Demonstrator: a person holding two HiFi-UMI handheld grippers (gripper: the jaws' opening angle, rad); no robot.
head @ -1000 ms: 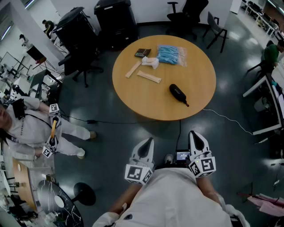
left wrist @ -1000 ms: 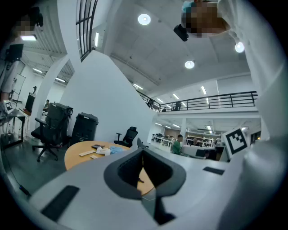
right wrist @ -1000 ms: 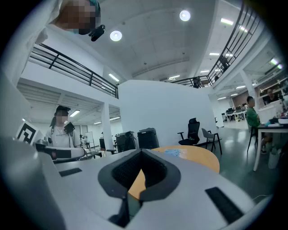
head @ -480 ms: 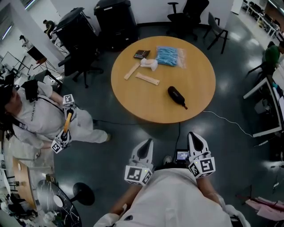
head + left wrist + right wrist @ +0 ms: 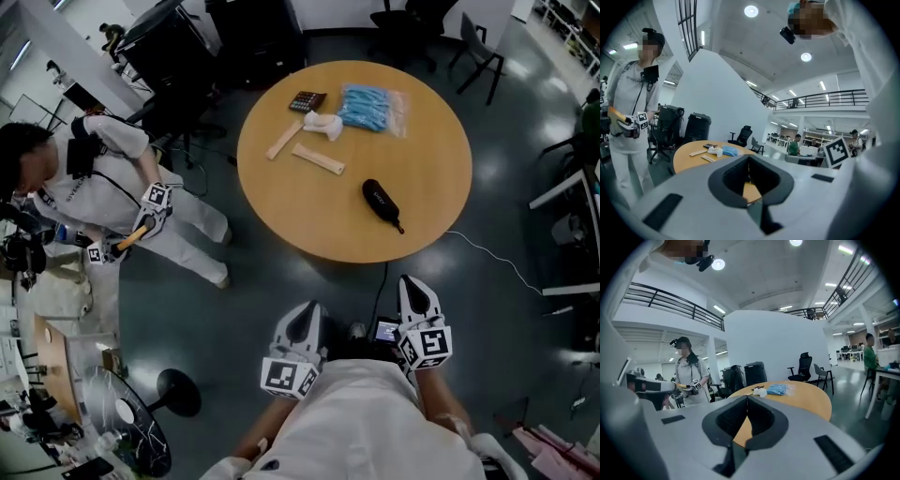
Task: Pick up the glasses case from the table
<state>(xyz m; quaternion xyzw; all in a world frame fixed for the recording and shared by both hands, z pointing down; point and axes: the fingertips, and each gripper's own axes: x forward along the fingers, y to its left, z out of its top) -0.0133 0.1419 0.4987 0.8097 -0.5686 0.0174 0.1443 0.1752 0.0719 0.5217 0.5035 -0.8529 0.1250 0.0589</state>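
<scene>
The glasses case point(image 5: 380, 200) is a black oblong lying on the near right part of the round wooden table point(image 5: 422, 225). Both grippers hang close to my body, well short of the table's near edge. My left gripper point(image 5: 305, 319) is shut with nothing in it, and my right gripper point(image 5: 419, 295) is shut and empty too. In the left gripper view the closed left gripper point(image 5: 749, 157) points at the table point(image 5: 686, 154). In the right gripper view the closed right gripper point(image 5: 747, 397) also faces the table point(image 5: 808, 399). The case is hidden in both gripper views.
On the far side of the table lie a calculator point(image 5: 302, 100), a blue packet point(image 5: 373, 106), a white cloth point(image 5: 322, 125) and two wooden sticks point(image 5: 317, 158). A person point(image 5: 112, 187) holding grippers stands at the left. Office chairs point(image 5: 478, 52) and black bins point(image 5: 253, 37) ring the table.
The person at the left has walked up the picture, nearer the table's left side. The view has shifted a little. Both my grippers stay shut and low by my body.
</scene>
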